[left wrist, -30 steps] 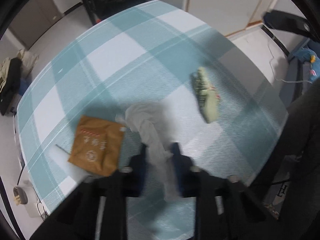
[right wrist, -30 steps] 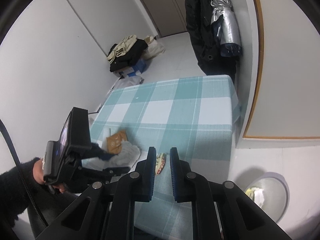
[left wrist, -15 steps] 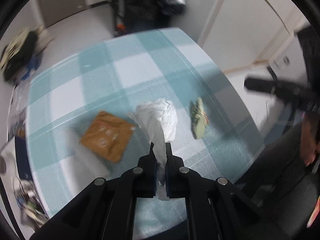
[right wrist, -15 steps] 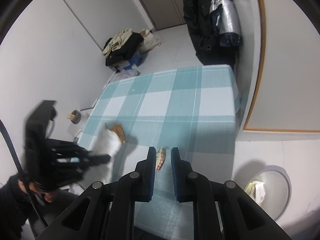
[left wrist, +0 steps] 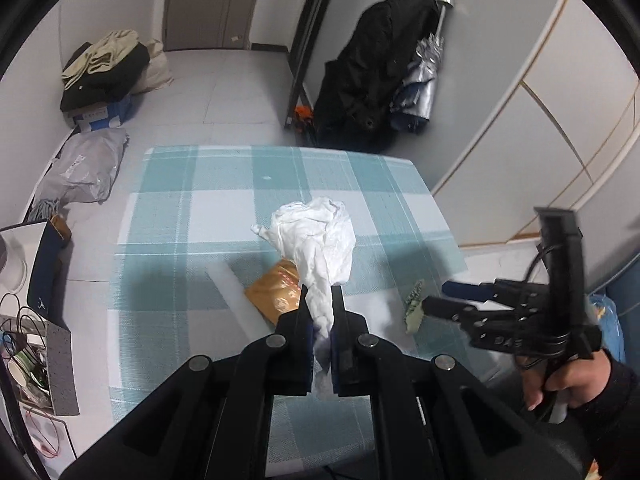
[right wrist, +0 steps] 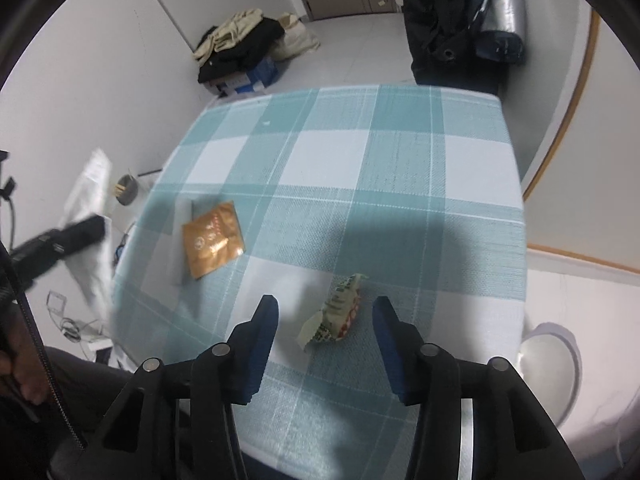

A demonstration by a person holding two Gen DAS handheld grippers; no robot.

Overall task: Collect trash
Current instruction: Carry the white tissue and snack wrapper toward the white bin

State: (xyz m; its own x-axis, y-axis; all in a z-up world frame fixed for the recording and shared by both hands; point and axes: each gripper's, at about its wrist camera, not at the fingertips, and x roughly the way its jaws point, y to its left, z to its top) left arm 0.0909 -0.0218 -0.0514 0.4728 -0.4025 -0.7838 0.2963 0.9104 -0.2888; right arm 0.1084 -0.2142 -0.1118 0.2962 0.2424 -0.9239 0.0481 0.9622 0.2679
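Observation:
My left gripper (left wrist: 320,294) is shut on a crumpled white tissue (left wrist: 316,236), held up above the checked tablecloth (left wrist: 192,216). Under it lies a flat brown packet (left wrist: 276,288), seen whole in the right wrist view (right wrist: 212,238). A crumpled green and red wrapper (right wrist: 336,312) lies near the table's front edge, between the fingers of my right gripper (right wrist: 325,310), whose jaws are opening and do not touch it. In the left wrist view the right gripper (left wrist: 440,296) reaches in from the right beside the wrapper (left wrist: 414,306).
A round white bin (right wrist: 552,360) stands on the floor right of the table. Piled clothes on a box (left wrist: 104,76) and a grey bag (left wrist: 80,168) sit on the floor to the left. A dark coat and umbrella (left wrist: 380,80) hang behind the table.
The left gripper closed on the tissue and lifted it off the table while rolling. The right gripper dropped toward the wrapper and its jaws spread wide around it.

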